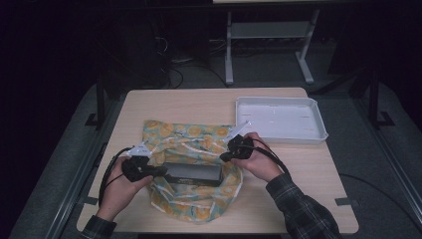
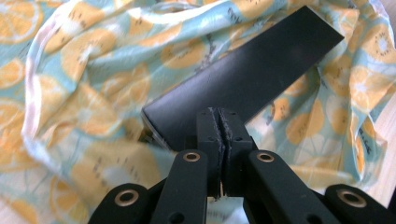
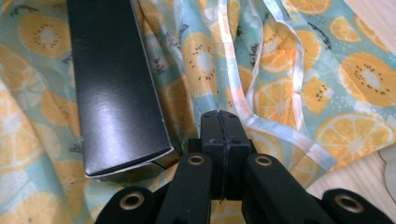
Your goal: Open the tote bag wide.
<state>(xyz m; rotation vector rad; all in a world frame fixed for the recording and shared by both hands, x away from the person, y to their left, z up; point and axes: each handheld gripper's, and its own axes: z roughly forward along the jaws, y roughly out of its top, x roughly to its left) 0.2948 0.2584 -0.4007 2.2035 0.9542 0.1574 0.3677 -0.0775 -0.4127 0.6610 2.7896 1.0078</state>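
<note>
1. While I look from the high view, the black box (image 1: 193,173) lies centre frame on the fruit-print cloth (image 1: 194,137), my left gripper (image 1: 149,169) and right gripper (image 1: 231,152) at its ends.
2. Left gripper view: my jaws are closed on nothing, the box (image 2: 247,74) just above them.
3. Right gripper view: jaws pressed together, nothing between; the box (image 3: 114,88) sits upper left.
</note>
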